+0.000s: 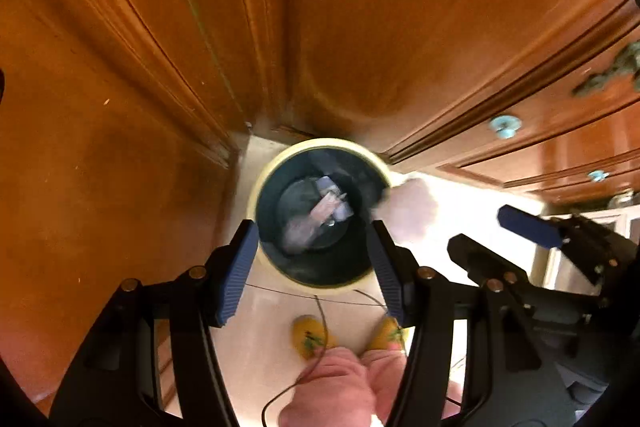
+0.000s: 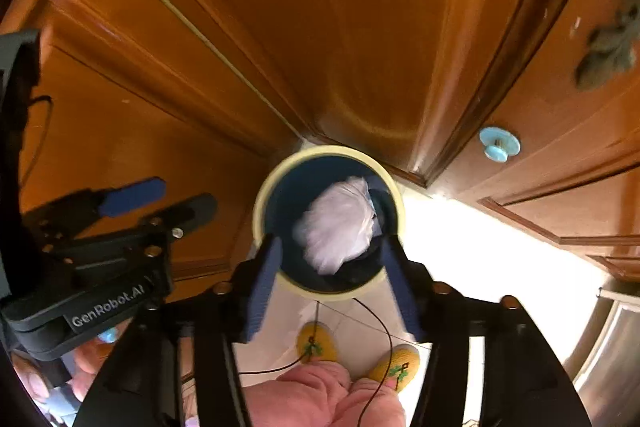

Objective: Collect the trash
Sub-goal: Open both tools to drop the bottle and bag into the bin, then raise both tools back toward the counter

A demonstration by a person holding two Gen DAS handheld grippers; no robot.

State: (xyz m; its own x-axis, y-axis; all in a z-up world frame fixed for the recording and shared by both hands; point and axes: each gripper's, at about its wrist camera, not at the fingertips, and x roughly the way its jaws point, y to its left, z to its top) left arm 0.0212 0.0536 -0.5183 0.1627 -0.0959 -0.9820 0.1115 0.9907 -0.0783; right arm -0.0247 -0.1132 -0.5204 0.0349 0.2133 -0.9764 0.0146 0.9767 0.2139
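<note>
1. Wooden cabinet doors (image 2: 360, 27) close in a corner of pale tiled floor (image 2: 460, 247), and in that corner stands a round trash bin (image 1: 256, 203) with a cream rim and a dark liner.

2. Right hand-held gripper (image 2: 332, 283): its blue-padded fingers (image 2: 262, 287) stand spread apart directly above the bin mouth, with nothing between them. A crumpled white wad of paper or plastic (image 2: 340, 223) shows beyond the tips, blurred, over the bin opening. I cannot tell whether it is falling or already resting on the contents; it looks released.

3. Left hand-held gripper (image 1: 314, 279): also spread wide and empty, aimed down at the same bin. From this view the white wad (image 1: 408, 207) appears at the bin's right rim, so it may be nearer the edge than the right view suggests.

4. To do this drop well: keep the right fingers apart and steady until the wad is clearly below the rim, then lift straight up. If it catches on the rim, nudge it inward with one pad, not a re-grasp.

5. Older scraps (image 1: 328, 207) already lie at the bin's bottom, so the bin has room.

6. Watch the thin dark cable (image 2: 380, 331) trailing over the floor by the yellow slippers (image 2: 316, 343); keep it out of the bin and clear of the feet when stepping away for the next piece.
</note>
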